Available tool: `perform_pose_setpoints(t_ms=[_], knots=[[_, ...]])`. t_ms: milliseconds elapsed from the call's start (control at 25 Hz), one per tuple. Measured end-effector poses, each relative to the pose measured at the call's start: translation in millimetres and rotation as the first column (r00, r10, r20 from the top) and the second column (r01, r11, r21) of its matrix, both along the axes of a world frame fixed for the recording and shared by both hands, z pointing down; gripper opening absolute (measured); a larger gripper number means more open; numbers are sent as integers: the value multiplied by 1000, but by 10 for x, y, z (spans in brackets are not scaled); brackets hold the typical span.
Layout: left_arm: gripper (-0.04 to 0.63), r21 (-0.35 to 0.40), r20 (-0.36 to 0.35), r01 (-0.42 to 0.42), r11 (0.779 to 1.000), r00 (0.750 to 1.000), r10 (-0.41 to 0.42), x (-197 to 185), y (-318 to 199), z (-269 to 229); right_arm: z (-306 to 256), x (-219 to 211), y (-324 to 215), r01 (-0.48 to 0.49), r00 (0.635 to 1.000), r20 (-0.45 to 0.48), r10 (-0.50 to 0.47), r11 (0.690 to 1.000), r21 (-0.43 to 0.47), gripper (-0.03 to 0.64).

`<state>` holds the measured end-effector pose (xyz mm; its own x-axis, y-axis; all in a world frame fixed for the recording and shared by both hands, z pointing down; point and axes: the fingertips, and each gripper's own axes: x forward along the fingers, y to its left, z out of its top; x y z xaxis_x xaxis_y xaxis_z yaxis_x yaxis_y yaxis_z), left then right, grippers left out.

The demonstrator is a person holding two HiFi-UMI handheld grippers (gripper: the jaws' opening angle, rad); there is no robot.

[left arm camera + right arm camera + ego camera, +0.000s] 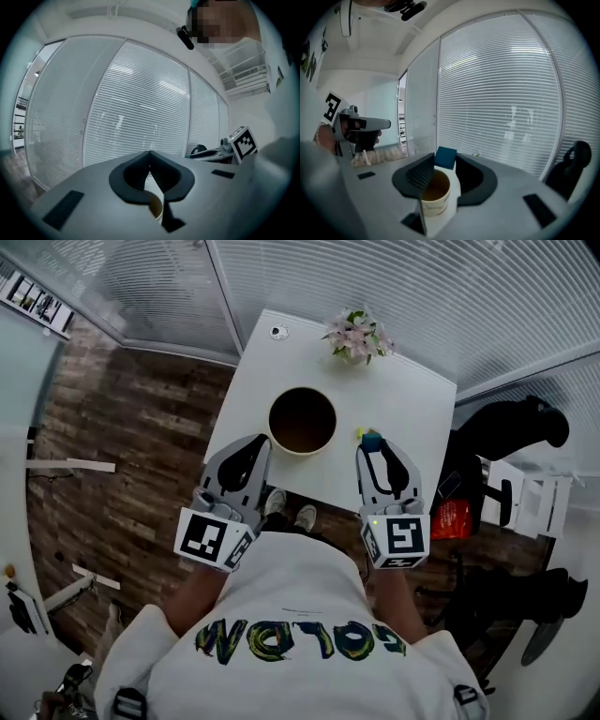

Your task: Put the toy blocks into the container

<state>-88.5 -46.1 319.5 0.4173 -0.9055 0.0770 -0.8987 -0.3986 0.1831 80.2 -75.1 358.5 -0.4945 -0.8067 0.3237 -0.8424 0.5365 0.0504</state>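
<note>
1. Head view: a white table (412, 399) carries a round container (302, 420) with a brown inside, set close to the near edge. A bunch of flowers (354, 337) stands at the far edge. The left gripper (261, 441) sits just near and left of the container, its tips by the rim. The right gripper (372, 448) is to the container's right, with a blue block (371, 439) at its tips.
2. Left gripper view: the left gripper (150, 153) has its jaws brought together, meeting at the tips with nothing between them. Part of the container (157, 208) shows through the gap lower down.
3. Right gripper view: the right gripper (443, 161) has its jaws pinched on the blue block (446, 157), which is held at the very tips. The container (433, 192) shows below and nearer, between the jaws. The left gripper is at the far left, in a hand.
</note>
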Motion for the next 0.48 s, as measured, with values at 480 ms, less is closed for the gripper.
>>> perform_pose_setpoints(t_ms=[480], knots=[[12,2,-13,20,1000,1000,-20,-144,25,19,369,-440,-149,96,994,-38,-98,994,-49,149]])
